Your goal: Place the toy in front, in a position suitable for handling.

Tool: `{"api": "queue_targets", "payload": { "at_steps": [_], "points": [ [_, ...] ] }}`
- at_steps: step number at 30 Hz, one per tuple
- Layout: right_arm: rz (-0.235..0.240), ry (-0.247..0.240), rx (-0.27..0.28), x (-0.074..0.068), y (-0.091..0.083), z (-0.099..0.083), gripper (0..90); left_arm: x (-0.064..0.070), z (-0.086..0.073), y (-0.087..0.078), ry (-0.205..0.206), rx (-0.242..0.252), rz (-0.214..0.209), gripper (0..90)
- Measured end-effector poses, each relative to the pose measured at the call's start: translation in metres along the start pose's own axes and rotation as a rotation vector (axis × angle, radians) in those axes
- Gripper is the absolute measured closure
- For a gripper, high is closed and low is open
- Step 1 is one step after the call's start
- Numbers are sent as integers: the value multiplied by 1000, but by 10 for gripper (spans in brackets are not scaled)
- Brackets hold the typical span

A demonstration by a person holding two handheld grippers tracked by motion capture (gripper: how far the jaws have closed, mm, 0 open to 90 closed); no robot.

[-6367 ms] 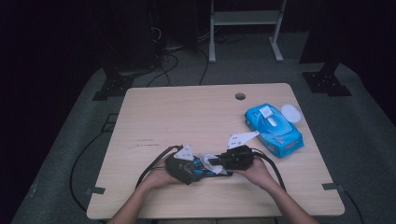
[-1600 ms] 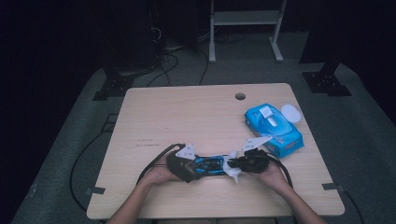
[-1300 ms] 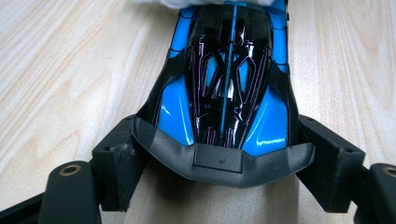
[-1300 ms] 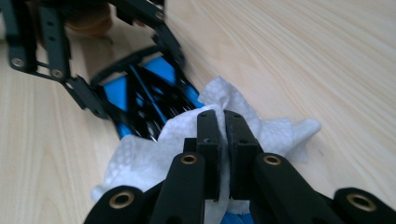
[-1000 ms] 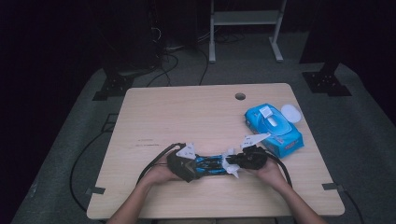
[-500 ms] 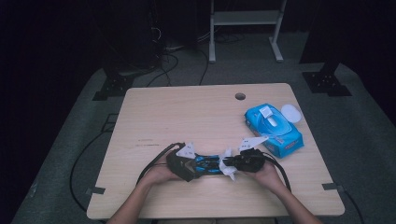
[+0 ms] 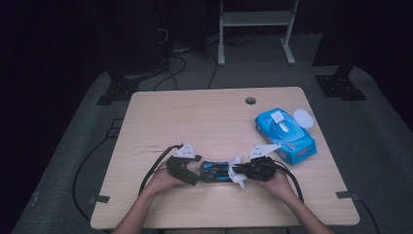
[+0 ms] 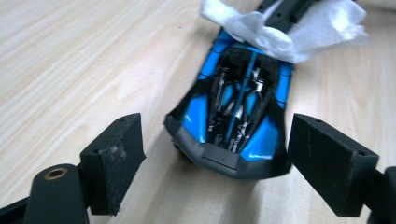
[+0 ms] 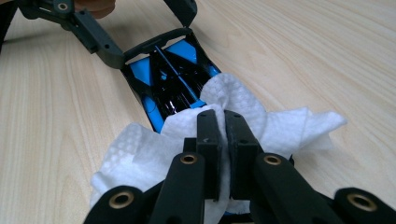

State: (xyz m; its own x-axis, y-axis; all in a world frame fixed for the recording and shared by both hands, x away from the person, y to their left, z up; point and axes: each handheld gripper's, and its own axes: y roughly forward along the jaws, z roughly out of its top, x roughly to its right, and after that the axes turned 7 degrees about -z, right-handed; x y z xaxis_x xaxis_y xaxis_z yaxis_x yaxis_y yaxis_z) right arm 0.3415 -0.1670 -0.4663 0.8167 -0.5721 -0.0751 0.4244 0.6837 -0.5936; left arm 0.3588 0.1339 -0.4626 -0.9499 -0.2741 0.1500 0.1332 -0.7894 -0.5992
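My right gripper (image 9: 219, 140) has its 2 jaws pinched on a white wipe (image 9: 243, 119), pressing it onto one end of the blue toy car (image 8: 236, 116). My left gripper (image 8: 224, 177) has its jaws spread on either side of the car's other end, not quite touching. The car lies on the counter (image 7: 195, 117) near its front edge, between my hands. A blue wipes pack (image 7: 285, 134) sits to the right, well apart.

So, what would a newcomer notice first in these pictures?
First, the blue toy car at the table's near edge, between the two grippers. The right gripper presses a white wipe on one end; the left gripper straddles the other, jaws open. The blue wipes pack lies farther right.
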Motion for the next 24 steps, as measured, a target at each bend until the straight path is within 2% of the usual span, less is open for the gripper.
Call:
{"api": "queue_targets", "payload": {
  "at_steps": [4,5,6,7,8,9,12,13,16,19,20,24],
  "points": [
    [-4,-5,6,-3,3,2,849,-3,-2,1,-34,22,-30,258],
    [-4,-6,7,-3,4,2,849,-3,-2,1,-34,22,-30,295],
    [-5,-2,5,-4,4,3,849,-4,-2,0,-37,24,-12,320],
    [-5,-5,5,-4,5,3,848,-8,-2,1,-70,15,-10,320],
    [-9,-5,0,-5,5,4,848,-10,-4,2,-86,8,-14,320],
    [-11,-14,-2,-6,5,4,848,-11,-5,2,-113,16,-22,323],
    [-17,-21,-18,-3,1,4,845,-12,-5,2,-153,14,-32,323],
    [-17,-21,-18,-3,1,4,845,-12,-5,2,-153,14,-32,316],
    [-15,8,-24,3,-3,0,845,-13,-4,3,-205,2,-22,292],
    [-16,3,-22,3,-2,0,845,-14,-2,4,-290,-23,-29,295],
    [-18,3,-19,1,-1,0,845,-14,-2,3,-314,-26,-52,352],
    [-18,-2,-15,0,0,0,845,-12,-1,3,-321,-26,-71,429]
  ]
}}
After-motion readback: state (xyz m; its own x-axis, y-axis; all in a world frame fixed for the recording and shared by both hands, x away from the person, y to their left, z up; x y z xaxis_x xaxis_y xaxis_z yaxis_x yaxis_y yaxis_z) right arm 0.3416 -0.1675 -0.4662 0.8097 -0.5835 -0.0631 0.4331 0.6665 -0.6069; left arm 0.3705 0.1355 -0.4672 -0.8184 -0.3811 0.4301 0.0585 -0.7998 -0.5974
